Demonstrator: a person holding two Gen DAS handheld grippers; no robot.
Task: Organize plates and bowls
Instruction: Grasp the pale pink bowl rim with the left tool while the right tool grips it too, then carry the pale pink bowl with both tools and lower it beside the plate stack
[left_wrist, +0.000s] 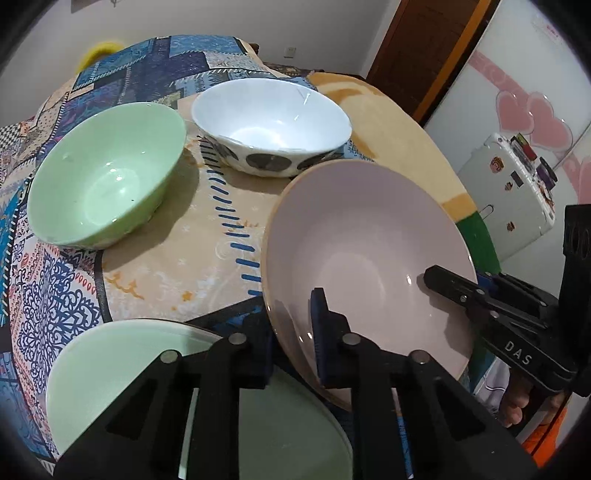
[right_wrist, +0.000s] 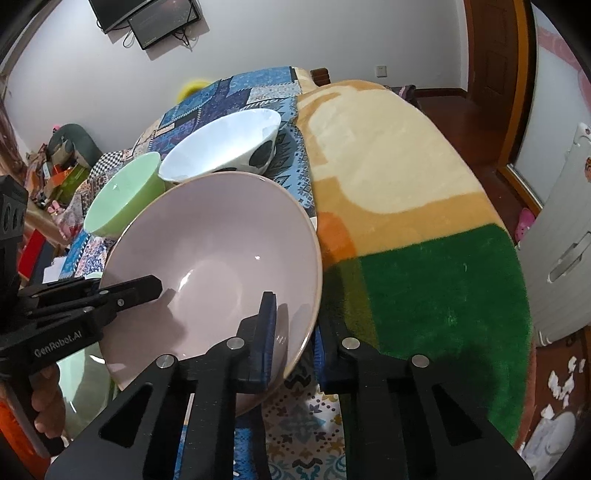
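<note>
A large pink bowl (left_wrist: 369, 258) is held tilted above the table by both grippers. My left gripper (left_wrist: 291, 339) is shut on its near-left rim. My right gripper (right_wrist: 295, 343) is shut on its near-right rim; it shows in the left wrist view (left_wrist: 454, 284) too. My left gripper shows at the left of the right wrist view (right_wrist: 140, 288). A green plate (left_wrist: 122, 365) lies under my left gripper. A green bowl (left_wrist: 107, 184) and a white bowl with dark dots (left_wrist: 269, 122) stand behind on the patterned cloth.
The table is covered by a blue patterned cloth (left_wrist: 48, 295) and a beige, orange and green fuzzy blanket (right_wrist: 406, 221). A white fridge (left_wrist: 509, 195) stands to the right. A wooden door (right_wrist: 495, 55) is beyond the table.
</note>
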